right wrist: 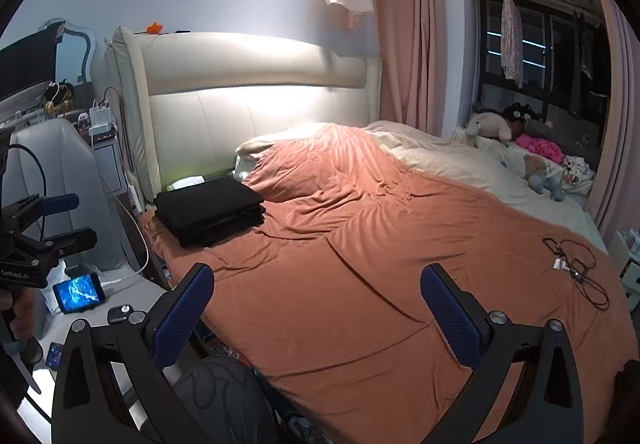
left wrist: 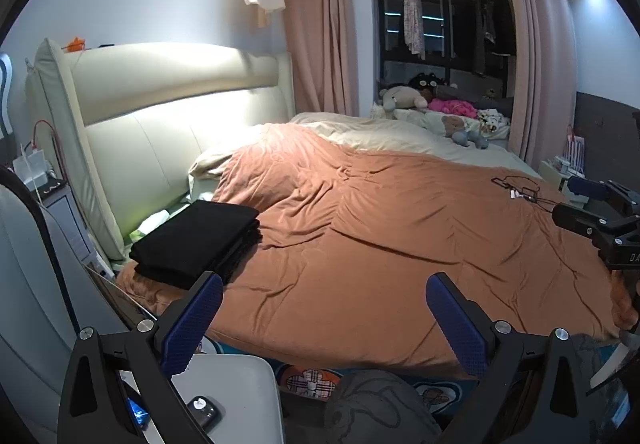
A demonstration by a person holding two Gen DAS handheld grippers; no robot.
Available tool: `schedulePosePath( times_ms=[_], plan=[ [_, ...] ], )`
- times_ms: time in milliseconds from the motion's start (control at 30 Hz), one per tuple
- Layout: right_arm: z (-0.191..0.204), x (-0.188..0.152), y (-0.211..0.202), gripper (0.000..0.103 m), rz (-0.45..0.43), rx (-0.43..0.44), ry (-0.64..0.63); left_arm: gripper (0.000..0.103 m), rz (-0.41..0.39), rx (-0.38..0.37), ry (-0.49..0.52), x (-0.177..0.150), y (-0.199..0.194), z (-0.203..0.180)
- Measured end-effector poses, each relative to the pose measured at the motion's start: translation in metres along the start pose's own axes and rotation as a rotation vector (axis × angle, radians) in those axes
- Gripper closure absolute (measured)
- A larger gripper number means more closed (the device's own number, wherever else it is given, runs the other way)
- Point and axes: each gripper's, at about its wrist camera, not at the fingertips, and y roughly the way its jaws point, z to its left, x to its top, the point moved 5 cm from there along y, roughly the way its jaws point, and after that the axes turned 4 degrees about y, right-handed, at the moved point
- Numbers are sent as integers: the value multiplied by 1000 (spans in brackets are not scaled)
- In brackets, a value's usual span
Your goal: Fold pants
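The black pants point(left wrist: 196, 242) lie folded in a neat rectangular stack on the orange duvet point(left wrist: 380, 244), near the headboard at the bed's left corner; the same pants point(right wrist: 210, 209) show in the right wrist view. My left gripper point(left wrist: 324, 320) hovers open over the bed's near edge, just right of the stack, holding nothing. My right gripper point(right wrist: 316, 314) also stands open and empty above the near edge, well clear of the pants. Each gripper appears at the edge of the other's view: the right gripper point(left wrist: 576, 203) and the left gripper point(right wrist: 64, 219).
A cream headboard point(left wrist: 168, 111) backs the bed. Black cables point(right wrist: 576, 268) lie on the duvet at the right. Plush toys point(left wrist: 404, 97) sit by the window. A white side table point(left wrist: 232, 384) with a phone point(right wrist: 78, 292) stands at the near left, a patterned cushion point(left wrist: 376, 404) below.
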Motion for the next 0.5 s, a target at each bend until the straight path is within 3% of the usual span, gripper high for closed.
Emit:
schedulePosePath(
  times_ms=[500],
  plan=[
    [7, -47, -49, 0, -39, -29, 80, 1, -96, -60, -54, -29, -48, -35]
  ],
)
